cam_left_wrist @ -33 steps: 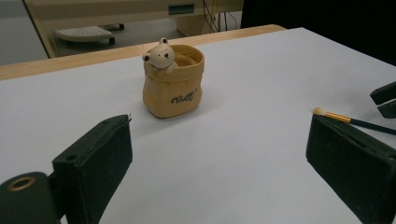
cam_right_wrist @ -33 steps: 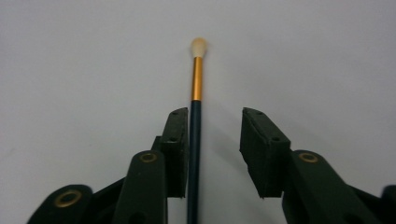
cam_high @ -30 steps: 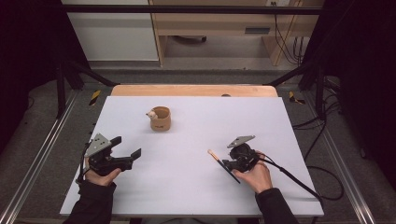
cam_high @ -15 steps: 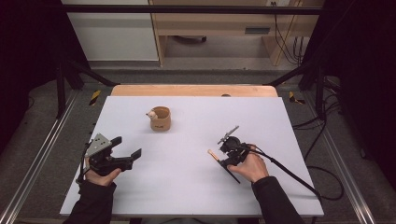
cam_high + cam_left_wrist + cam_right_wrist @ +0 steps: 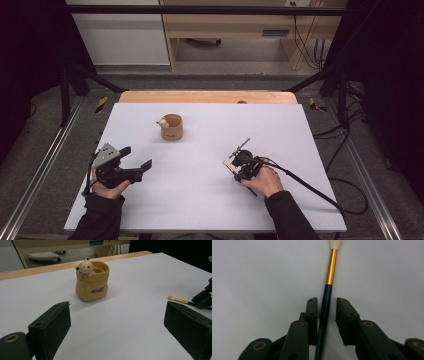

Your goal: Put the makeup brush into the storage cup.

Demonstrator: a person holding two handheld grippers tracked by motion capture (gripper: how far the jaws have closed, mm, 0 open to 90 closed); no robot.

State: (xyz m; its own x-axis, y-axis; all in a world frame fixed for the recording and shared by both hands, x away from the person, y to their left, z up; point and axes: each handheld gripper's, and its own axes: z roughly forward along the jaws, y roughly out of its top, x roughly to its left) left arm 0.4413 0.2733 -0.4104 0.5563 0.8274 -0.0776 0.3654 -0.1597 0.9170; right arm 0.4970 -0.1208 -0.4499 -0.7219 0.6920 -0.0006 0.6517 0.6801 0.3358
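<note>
A small brush (image 5: 331, 265) with a dark handle, gold ferrule and pale tip lies flat on the white table (image 5: 200, 200). My right gripper (image 5: 326, 315) is lowered over it with the handle between its jaws. Those jaws have just been closing; the left pad sits against the handle and a narrow gap remains at the right pad. From above, the brush tip (image 5: 227, 163) pokes out left of the right gripper (image 5: 239, 169). My left gripper (image 5: 136, 157) rests wide open at the table's left, holding nothing. A tan bear cup (image 5: 171, 127) stands upright farther back.
In the left gripper view the bear cup (image 5: 92, 285) stands ahead, with the brush (image 5: 178, 300) and the right gripper (image 5: 202, 298) off to the right. A wooden strip (image 5: 207, 96) borders the far table edge. A cable (image 5: 310, 187) trails from the right gripper.
The right gripper has shifted left and tipped down over the brush, its jaws narrower around the handle. The left gripper has stayed put.
</note>
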